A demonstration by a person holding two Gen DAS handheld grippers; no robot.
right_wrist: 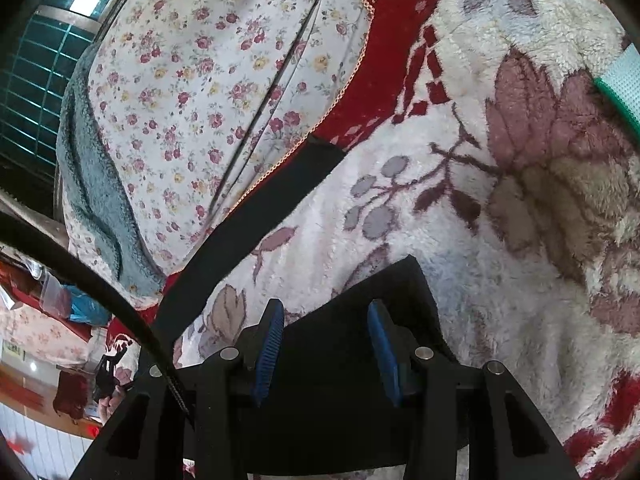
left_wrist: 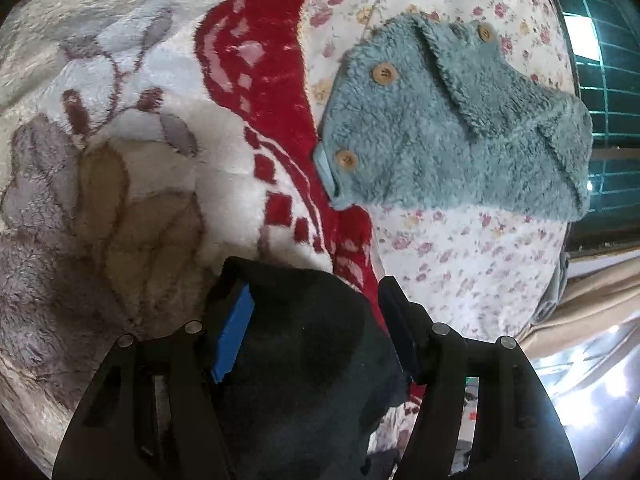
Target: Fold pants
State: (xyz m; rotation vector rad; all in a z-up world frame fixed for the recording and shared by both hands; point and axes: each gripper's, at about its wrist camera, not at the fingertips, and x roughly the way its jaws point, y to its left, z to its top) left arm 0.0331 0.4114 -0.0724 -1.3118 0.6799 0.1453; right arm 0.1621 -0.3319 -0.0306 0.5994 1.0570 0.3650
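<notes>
The black pants [left_wrist: 304,360] fill the space between my left gripper's [left_wrist: 316,296] blue-padded fingers [left_wrist: 234,332], which stand wide apart around a thick bunch of the cloth. In the right wrist view the pants [right_wrist: 336,380] lie under and between my right gripper's [right_wrist: 326,316] blue pads [right_wrist: 268,348], which stand apart. A black strip of the pants [right_wrist: 256,216] stretches up and away to the left over the blanket. Whether either gripper pinches the cloth is unclear.
A fluffy white, red and grey flowered blanket [left_wrist: 120,140] covers the bed. A floral sheet [left_wrist: 460,264] lies beside it. A folded teal fleece garment with wooden buttons [left_wrist: 448,120] rests on the sheet; it also shows in the right wrist view [right_wrist: 92,184]. A window grille [left_wrist: 608,60] is beyond.
</notes>
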